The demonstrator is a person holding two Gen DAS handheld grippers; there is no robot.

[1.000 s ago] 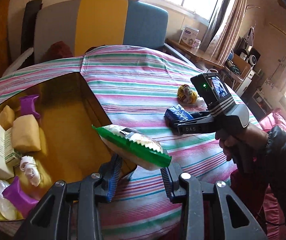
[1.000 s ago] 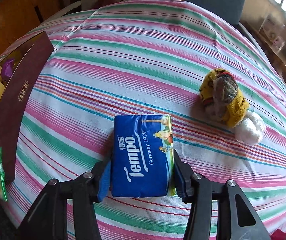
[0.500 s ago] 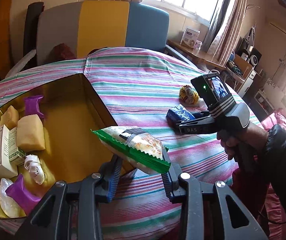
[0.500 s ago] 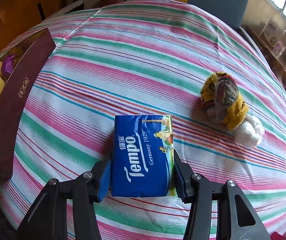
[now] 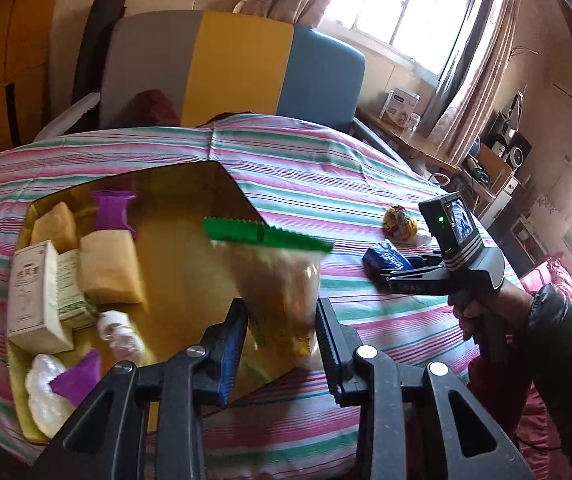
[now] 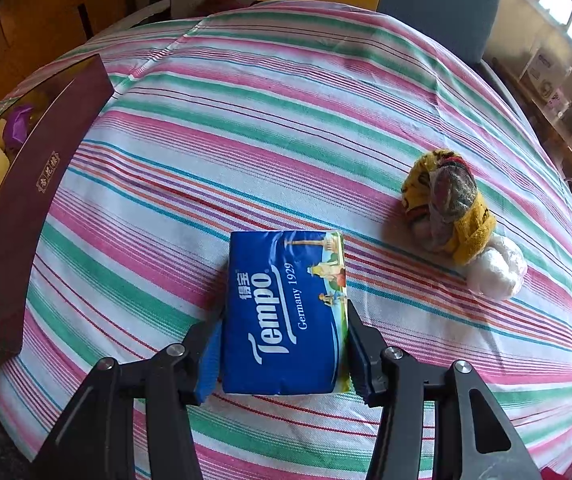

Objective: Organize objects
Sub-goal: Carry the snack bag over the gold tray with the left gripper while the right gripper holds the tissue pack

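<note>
A clear snack bag (image 5: 281,280) with a green serrated top edge (image 5: 265,236) stands blurred between the fingers of my left gripper (image 5: 281,308). Its jaws are closing and both pads touch the bag. The bag hangs over the near right corner of an open box with a yellow inside (image 5: 181,280). My right gripper (image 6: 283,320) is shut on a blue Tempo tissue pack (image 6: 286,300) that rests on the striped tablecloth (image 6: 245,120). The left wrist view shows that gripper (image 5: 390,272) and the pack (image 5: 386,256) to the right of the box.
The box holds a white carton (image 5: 37,292), tan packets (image 5: 109,268), purple pieces (image 5: 113,208) and white wrapped items (image 5: 45,396). Its maroon wall (image 6: 37,184) faces the right gripper. A yellow cloth bundle (image 6: 446,208) and a white plastic ball (image 6: 494,268) lie right of the pack. A chair (image 5: 237,68) stands behind.
The snack bag has swung from lying across the left fingers to standing upright between them, green edge up. The left gripper has shifted toward the box. The right gripper and tissue pack have stayed put.
</note>
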